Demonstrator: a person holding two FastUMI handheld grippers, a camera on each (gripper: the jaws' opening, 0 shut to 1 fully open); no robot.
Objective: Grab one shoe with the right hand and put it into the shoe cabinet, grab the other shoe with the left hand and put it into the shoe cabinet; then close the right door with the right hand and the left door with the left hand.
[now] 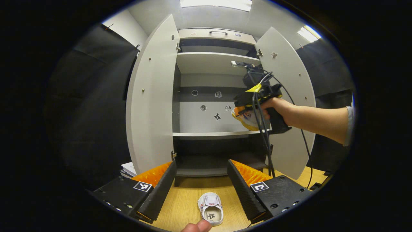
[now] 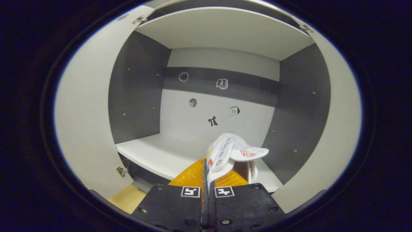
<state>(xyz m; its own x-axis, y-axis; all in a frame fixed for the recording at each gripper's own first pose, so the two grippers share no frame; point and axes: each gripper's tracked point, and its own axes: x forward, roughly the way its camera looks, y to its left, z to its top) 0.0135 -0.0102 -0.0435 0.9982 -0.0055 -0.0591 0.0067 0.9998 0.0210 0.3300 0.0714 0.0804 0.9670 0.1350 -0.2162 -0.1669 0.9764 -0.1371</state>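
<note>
- Pinching a small white shoe (image 2: 225, 151) by its side wall, the right gripper (image 2: 207, 180) has both fingers pressed nearly together on the fabric, the shoe's tongue flopping out to the right.
- In the left gripper view the same right gripper (image 1: 246, 111) sits in a hand (image 1: 276, 108) at the mouth of the shoe cabinet (image 1: 212, 61), with the held shoe (image 1: 246, 119) hanging just above the front edge of the middle shelf (image 1: 206, 134), on its right side.
- The left gripper (image 1: 201, 187) hangs low with its fingers spread wide, nothing between them.
- The other shoe (image 1: 210, 207), white with an open top, lies on the wooden floor (image 1: 186, 196) between those fingers and apart from both, in front of the cabinet.
- A fingertip (image 1: 197, 227) shows at the bottom edge, just beside the shoe's heel.
- Both cabinet doors stand open: the left door (image 1: 151, 96) and the right door (image 1: 289, 80) swing outward.
- Small stickers (image 2: 212, 121) dot the cabinet's back panel.
</note>
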